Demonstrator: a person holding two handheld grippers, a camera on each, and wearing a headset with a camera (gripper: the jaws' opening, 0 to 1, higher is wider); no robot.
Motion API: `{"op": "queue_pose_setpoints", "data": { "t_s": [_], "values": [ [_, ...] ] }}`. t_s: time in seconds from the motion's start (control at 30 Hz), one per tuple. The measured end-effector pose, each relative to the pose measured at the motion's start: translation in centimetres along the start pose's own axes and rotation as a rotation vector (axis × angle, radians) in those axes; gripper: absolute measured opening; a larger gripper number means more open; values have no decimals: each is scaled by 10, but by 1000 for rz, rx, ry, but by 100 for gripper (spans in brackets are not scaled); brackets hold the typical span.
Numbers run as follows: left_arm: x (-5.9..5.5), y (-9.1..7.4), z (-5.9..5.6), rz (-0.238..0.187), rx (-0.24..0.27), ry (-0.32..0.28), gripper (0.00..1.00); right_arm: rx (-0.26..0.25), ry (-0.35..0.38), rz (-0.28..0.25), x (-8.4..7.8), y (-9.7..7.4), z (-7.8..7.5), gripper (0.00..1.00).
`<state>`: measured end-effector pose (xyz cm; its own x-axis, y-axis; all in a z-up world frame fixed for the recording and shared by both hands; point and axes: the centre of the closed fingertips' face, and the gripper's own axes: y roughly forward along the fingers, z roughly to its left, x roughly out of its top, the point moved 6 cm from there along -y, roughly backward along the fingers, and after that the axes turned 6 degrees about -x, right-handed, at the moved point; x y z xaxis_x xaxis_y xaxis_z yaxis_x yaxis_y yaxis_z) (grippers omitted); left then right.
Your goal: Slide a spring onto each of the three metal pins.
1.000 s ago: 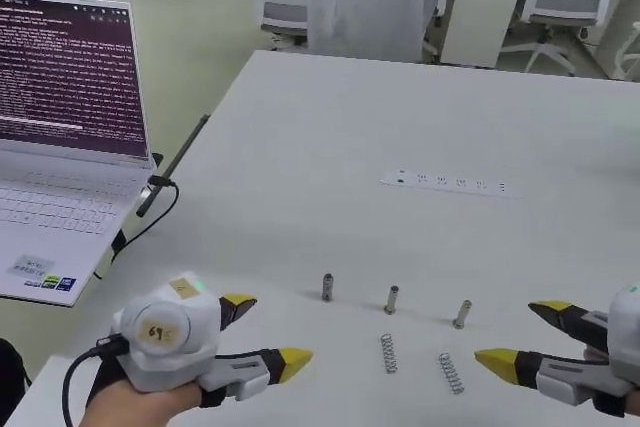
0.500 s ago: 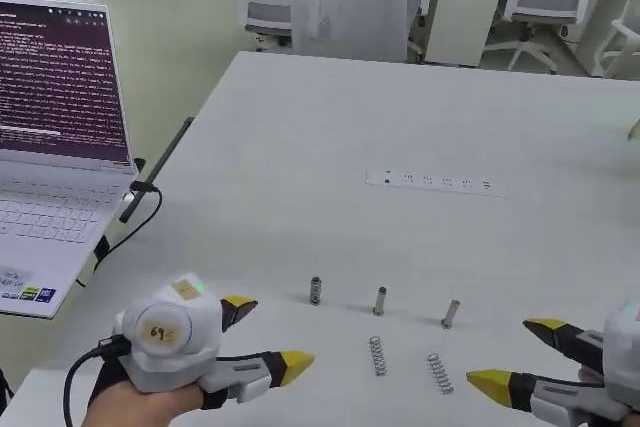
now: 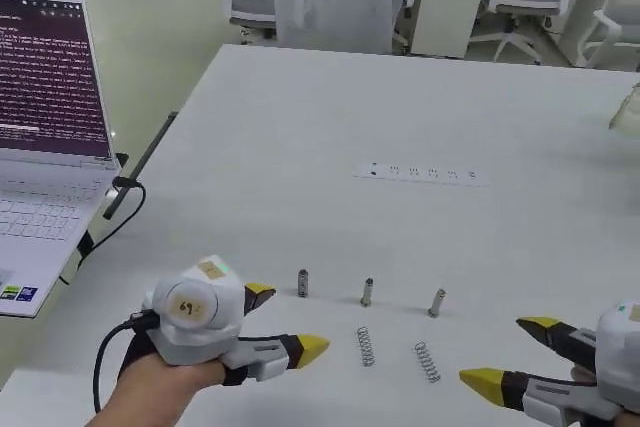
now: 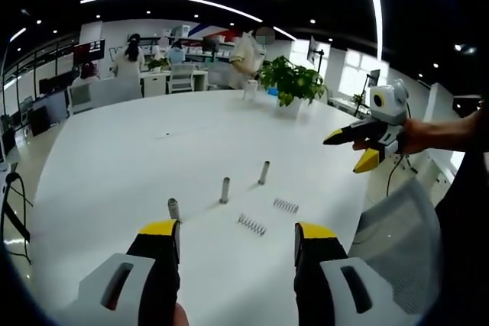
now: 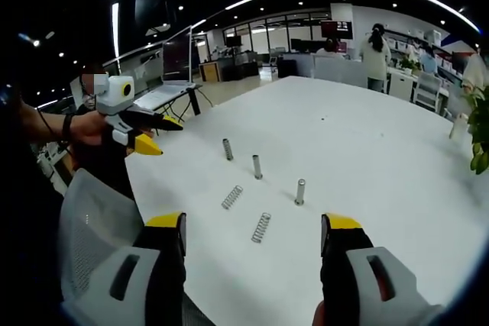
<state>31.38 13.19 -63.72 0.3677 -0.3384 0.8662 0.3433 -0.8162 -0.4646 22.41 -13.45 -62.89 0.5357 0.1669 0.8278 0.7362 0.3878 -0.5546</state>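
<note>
I have the left gripper [image 3: 290, 319] hovering over the white table [image 3: 300, 127] at about 8 o'clock from the row of pins, jaws spread wide with nothing between them. The right gripper [image 3: 505, 352] hangs at about 4 o'clock from that row, likewise spread and empty. The left pin [image 3: 303, 283], middle pin [image 3: 367, 292] and right pin [image 3: 437, 302] stand upright in a line. The left pin looks darker and ribbed, but I cannot tell whether a spring sits on it. The left spring [image 3: 365, 345] lies flat at 6 o'clock of the middle pin, and the right spring [image 3: 427, 361] lies near 6 o'clock of the right pin. A power strip [image 3: 420, 173] lies at 12 o'clock beyond the pins, and an open laptop [image 3: 50, 97] stands at 10 o'clock.
</note>
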Motion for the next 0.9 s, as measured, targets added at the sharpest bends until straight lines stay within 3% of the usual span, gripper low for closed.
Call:
{"op": "queue_pose_setpoints", "data": {
  "t_s": [0.9],
  "values": [
    [-23,72,-12,92,-77,-27,53,-26,47,7,-15,-18,-2,69]
  ]
}}
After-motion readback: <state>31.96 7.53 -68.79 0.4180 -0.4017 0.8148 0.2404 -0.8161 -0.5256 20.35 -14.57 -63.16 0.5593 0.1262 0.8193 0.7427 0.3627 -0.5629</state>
